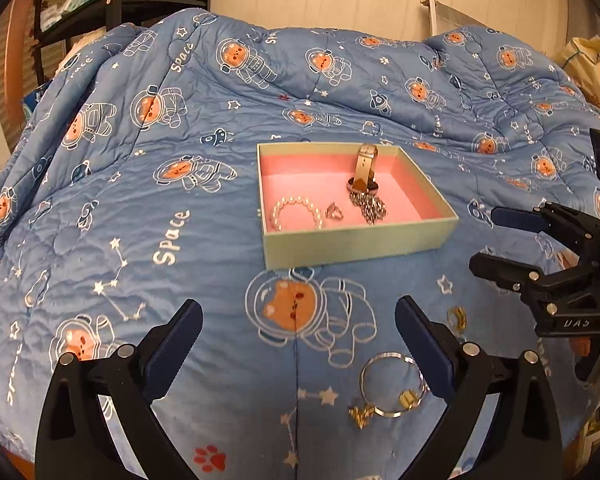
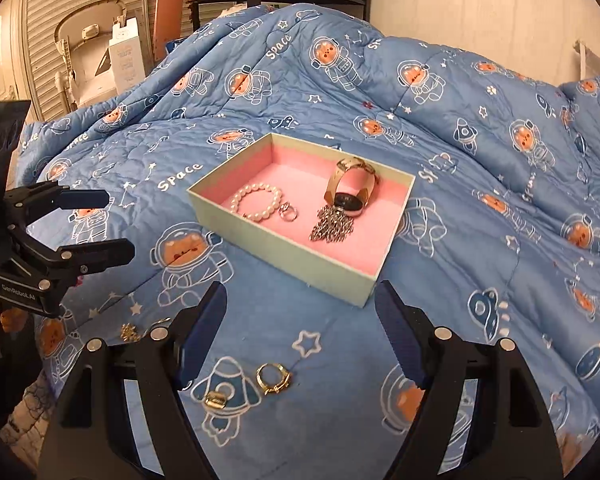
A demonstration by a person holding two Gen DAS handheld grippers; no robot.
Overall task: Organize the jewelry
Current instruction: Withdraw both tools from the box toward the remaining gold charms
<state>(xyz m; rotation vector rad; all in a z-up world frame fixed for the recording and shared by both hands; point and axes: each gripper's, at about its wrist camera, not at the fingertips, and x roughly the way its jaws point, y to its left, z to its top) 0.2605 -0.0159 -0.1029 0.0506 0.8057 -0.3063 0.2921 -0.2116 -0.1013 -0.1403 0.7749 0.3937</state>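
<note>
A pale green box (image 1: 356,240) with a pink lining sits on the blue quilt (image 1: 140,240). Inside lie a pearl bracelet (image 1: 296,212), a small ring (image 1: 335,213), a beige-strapped watch (image 1: 365,172) and a silver chain piece (image 1: 370,206). On the quilt in front of the box are a silver hoop (image 1: 392,384), a gold charm (image 1: 360,416), a gold ring (image 2: 274,378) and a gold clip (image 2: 216,400). My left gripper (image 1: 298,308) is open and empty, left of the hoop. My right gripper (image 2: 300,292) is open and empty, above the gold ring.
The quilt bunches into high folds behind the box (image 2: 280,252). A black shelf rack (image 1: 120,0) stands at the back left, with a white carton (image 2: 126,56) beside it. A yellow bag (image 1: 592,68) lies at the right edge.
</note>
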